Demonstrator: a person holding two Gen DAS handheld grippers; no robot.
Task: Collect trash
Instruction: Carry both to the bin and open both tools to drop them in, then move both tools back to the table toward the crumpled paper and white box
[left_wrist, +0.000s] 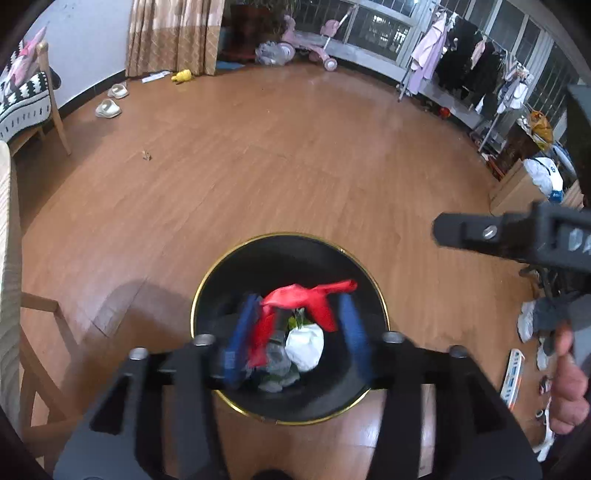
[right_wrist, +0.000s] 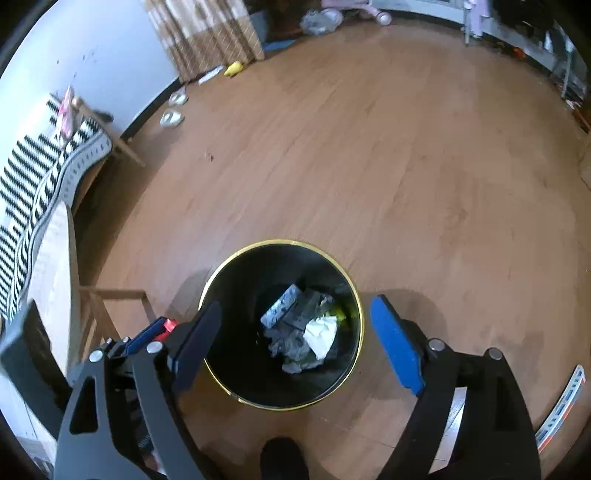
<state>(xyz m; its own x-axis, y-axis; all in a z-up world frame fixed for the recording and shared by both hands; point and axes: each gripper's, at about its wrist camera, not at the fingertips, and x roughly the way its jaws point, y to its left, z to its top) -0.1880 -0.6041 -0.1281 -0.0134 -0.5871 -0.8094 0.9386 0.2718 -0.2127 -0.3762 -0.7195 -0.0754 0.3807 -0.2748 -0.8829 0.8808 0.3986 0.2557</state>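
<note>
From the left wrist, the left tongs (left_wrist: 297, 338) hang over the black bin (left_wrist: 221, 273) on the wooden floor (left_wrist: 258, 166), blue pads apart; a red wrapper (left_wrist: 306, 299) sits between them, its long axis running crosswise from pad to pad, and whether either pad presses it I cannot tell; a white paper wad (left_wrist: 306, 345) lies below in the bin; from the right wrist, the right tongs (right_wrist: 295, 343) stand wide apart and empty over the same bin (right_wrist: 236, 280); crumpled grey wrappers (right_wrist: 291, 325) and the white paper (right_wrist: 322, 334) lie on its bottom.
</note>
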